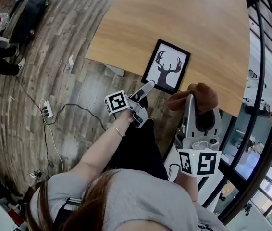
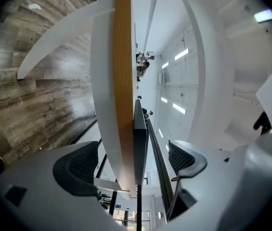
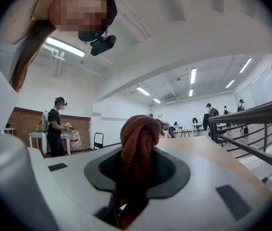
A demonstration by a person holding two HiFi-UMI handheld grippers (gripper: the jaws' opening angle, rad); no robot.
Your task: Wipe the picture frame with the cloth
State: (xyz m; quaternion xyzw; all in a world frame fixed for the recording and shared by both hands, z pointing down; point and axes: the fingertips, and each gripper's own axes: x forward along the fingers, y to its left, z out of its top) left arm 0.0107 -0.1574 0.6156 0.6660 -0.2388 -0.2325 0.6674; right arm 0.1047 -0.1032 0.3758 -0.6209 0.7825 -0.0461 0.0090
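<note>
1 black rectangular picture frame with a deer silhouette print (image 1: 166, 66), 1 rust-brown knitted cloth (image 1: 202, 94), 2 white handheld grippers, 1 light wooden table (image 1: 184, 18). 2 white marker cubes, 1 per gripper.

Frame lies flat on the table, near short side right at the table's near edge. Long axis runs away from the person, leaning slightly right in the head view; antlers point to the far side.

Left gripper (image 1: 148, 86) rolled on its side, pointing level at the table edge. Jaws wide apart, 1 above and 1 below the tabletop. In the left gripper view the table's edge and the frame's thin black edge (image 2: 140, 143) stand between the 2 dark pads (image 2: 80, 165), clear gap on both sides, no contact.

Right gripper (image 1: 191, 100) sits just right of the frame, off the table's near edge. Jaws closed on the cloth, which bunches in 1 folded lump above the pads. Cloth apart from the frame.
</note>
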